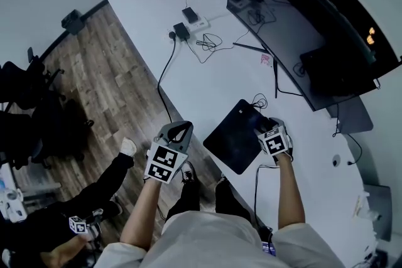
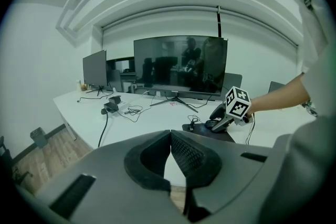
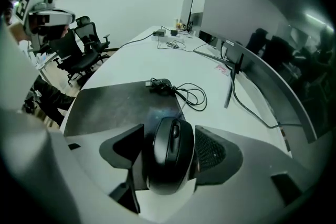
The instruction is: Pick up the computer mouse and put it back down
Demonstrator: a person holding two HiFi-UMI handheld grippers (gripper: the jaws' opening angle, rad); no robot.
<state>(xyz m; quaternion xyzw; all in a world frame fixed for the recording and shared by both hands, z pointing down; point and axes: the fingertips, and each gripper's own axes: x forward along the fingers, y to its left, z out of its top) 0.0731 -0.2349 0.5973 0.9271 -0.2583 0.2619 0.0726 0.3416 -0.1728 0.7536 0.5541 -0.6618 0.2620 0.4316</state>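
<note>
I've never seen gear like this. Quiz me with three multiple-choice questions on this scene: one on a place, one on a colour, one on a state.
1. Where is the mouse?
A. On the floor.
B. Between the right gripper's jaws, on the pad.
C. On a chair.
2. What colour is the mouse?
A. White.
B. Black.
C. Red.
3. How do the left gripper's jaws stand?
A. Wide apart.
B. Closed on a cable.
C. Together, empty.
Answers: 1 B, the right gripper view shows it there; 2 B, it looks black in that view; 3 C, the left gripper view shows the tips meeting, nothing between.
</note>
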